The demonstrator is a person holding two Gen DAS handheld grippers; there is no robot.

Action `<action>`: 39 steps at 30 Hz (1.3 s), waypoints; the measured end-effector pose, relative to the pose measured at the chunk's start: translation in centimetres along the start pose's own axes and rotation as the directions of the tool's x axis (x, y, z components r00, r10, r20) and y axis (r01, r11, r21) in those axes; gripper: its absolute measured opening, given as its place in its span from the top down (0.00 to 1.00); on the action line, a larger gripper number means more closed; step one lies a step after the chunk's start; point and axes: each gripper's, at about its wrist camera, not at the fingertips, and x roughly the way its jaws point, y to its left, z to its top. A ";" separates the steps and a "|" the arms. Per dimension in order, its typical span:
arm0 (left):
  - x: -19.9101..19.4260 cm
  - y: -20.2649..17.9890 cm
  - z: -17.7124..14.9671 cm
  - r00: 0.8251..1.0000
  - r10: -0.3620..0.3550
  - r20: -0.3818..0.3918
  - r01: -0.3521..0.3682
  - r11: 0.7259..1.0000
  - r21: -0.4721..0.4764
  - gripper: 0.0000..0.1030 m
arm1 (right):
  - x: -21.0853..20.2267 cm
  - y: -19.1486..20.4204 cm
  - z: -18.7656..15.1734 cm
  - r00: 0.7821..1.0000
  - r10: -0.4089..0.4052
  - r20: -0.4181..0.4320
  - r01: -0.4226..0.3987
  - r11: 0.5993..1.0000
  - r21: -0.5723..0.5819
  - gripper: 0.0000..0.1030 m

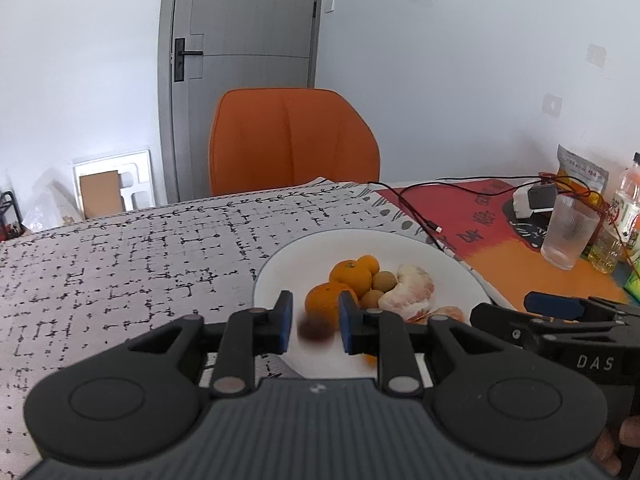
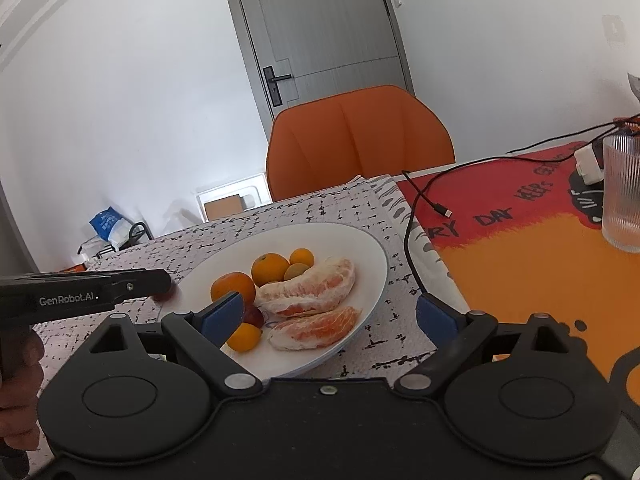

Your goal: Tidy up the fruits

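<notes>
We see a round white ceramic plate (image 2: 372,256) on a patterned grey tablecloth (image 1: 120,248), carrying oranges, two peeled pomelo segments (image 2: 308,292) and a small dark-red fruit (image 1: 314,330). That fruit lies between the narrowly parted fingers of our left gripper (image 1: 314,322), the nearer one, apparently ungrasped. Our right gripper (image 2: 332,316) stands wide at the plate's near rim; the tablecloth leftward lies open.

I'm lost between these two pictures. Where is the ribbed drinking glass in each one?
Left wrist view: the ribbed glass stands at the far right, on the orange mat behind the white plate.
Right wrist view: the ribbed glass is at the right edge, partly cut off.
Shared landmark: the orange chair behind the table.
</notes>
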 end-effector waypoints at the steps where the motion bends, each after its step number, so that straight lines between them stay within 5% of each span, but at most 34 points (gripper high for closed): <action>1: -0.2 0.1 0.0 1.000 0.002 -0.002 -0.002 1.000 -0.002 0.76 | 0.0 -0.1 -0.1 1.000 0.004 -0.001 -0.004 1.000 0.007 0.09; 17: -3.8 3.6 -1.0 0.994 0.107 0.005 -0.106 0.992 -0.067 0.26 | -0.6 1.9 -0.1 0.998 0.061 0.004 -0.061 0.998 0.022 0.01; 36: -10.0 7.9 -2.3 0.987 0.146 0.074 -0.132 0.978 -0.159 0.24 | -2.7 6.6 0.3 0.993 0.118 0.029 -0.117 0.993 -0.029 0.00; 39: -11.1 8.5 -2.5 0.985 0.146 0.087 -0.130 0.977 -0.171 0.16 | -3.1 7.3 0.2 0.992 0.124 0.026 -0.124 0.992 -0.032 0.00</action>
